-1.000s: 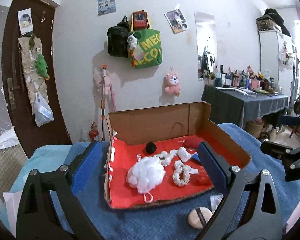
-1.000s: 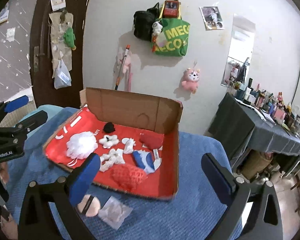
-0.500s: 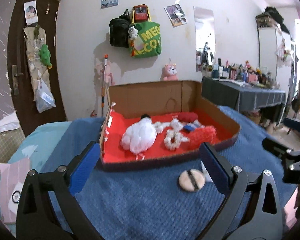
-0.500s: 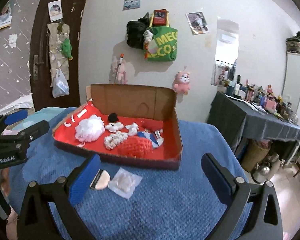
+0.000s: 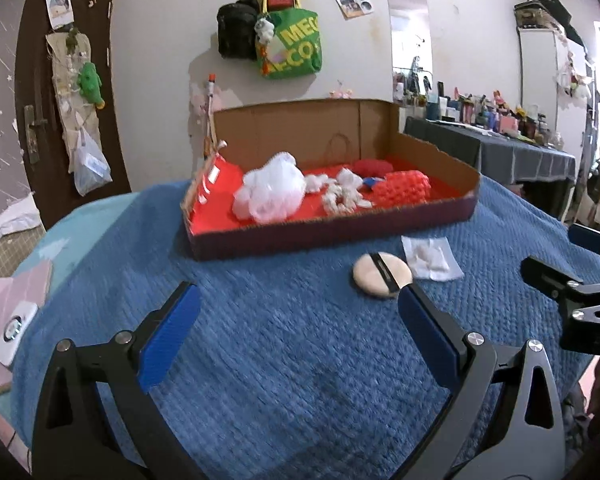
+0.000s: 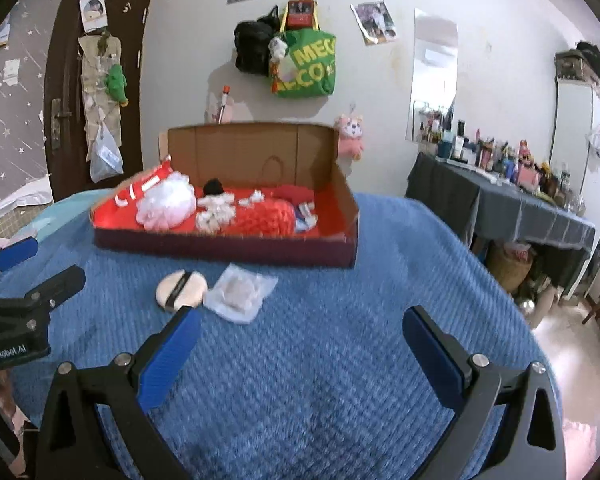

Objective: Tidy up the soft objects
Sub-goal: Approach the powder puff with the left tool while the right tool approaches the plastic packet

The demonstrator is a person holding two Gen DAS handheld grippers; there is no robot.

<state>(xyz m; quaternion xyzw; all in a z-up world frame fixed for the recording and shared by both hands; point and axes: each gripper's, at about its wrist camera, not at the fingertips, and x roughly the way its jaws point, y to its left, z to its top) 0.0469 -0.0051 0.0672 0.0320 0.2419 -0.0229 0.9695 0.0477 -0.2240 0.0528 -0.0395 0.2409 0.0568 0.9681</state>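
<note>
Two hand-held grippers are hovering low over a blue blanket, having dropped and pulled back from the box [image 5: 332, 236] within the last second. The left gripper [image 5: 296, 336] is holding its jaws wide and empty; the puff [image 5: 382, 270] is lying just ahead of its right jaw, touching a clear packet [image 5: 430, 258]. The right gripper [image 6: 300, 350] is also keeping its jaws wide and empty; from there the puff [image 6: 181, 286] and packet [image 6: 240, 292] are sitting just ahead of its left jaw. The box, beyond both jaws, is already holding a white pouf [image 5: 270, 194], a red knit [image 5: 404, 190] and small white pieces. Judging by the descent, the two loose items are likely next.
</note>
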